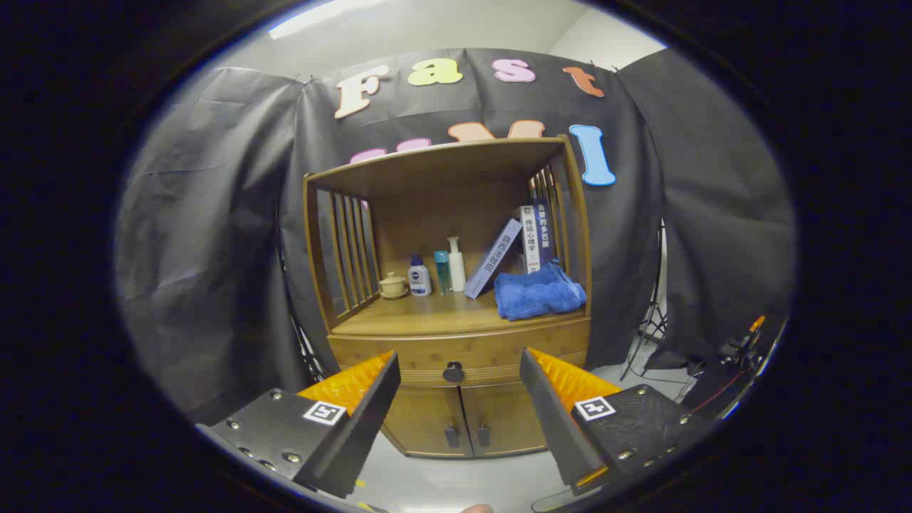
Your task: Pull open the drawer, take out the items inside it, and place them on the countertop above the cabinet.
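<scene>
A wooden cabinet [456, 399] stands ahead of me against the booth wall. Its drawer [399, 356] is closed, with a dark round knob [453, 372] at its middle. The knob lies between and a little beyond my fingertips. My gripper [459, 370] is open, with nothing between its fingers. Above the drawer is the countertop [427, 313], a wooden shelf bay with slatted sides. The inside of the drawer is hidden.
On the countertop stand a small lidded cup [392, 286], three bottles [440, 271], leaning books [520, 249] and a folded blue towel [538, 293]. Two lower doors [463, 417] with small handles sit under the drawer. A tripod [652, 320] stands right of the cabinet.
</scene>
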`<state>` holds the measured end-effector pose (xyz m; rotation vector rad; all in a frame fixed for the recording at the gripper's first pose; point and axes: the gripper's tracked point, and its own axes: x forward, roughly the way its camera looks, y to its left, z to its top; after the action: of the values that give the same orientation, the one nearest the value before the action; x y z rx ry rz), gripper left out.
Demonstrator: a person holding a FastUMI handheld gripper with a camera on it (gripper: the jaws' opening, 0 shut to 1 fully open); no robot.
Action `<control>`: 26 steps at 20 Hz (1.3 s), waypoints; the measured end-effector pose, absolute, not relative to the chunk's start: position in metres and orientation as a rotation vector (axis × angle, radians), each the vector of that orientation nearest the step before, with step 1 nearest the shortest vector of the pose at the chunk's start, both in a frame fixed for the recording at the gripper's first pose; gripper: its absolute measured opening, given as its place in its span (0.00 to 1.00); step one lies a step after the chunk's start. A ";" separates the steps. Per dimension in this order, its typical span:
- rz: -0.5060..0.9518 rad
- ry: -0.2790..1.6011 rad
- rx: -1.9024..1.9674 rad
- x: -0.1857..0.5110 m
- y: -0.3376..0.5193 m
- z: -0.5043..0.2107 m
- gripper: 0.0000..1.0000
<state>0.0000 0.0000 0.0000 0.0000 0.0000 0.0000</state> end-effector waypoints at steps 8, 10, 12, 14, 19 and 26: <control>-0.021 -0.039 0.023 -0.001 0.011 0.024 1.00; -0.015 -0.027 0.010 -0.002 0.013 0.019 1.00; -0.021 -0.023 0.000 0.000 0.012 0.015 1.00; -0.017 -0.014 0.001 0.006 0.014 0.009 1.00; -0.031 -0.015 -0.075 0.035 0.011 -0.003 1.00; 0.007 0.078 -0.068 0.125 0.018 -0.066 1.00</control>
<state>0.1252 0.0180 -0.0659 -0.0683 0.0782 0.0074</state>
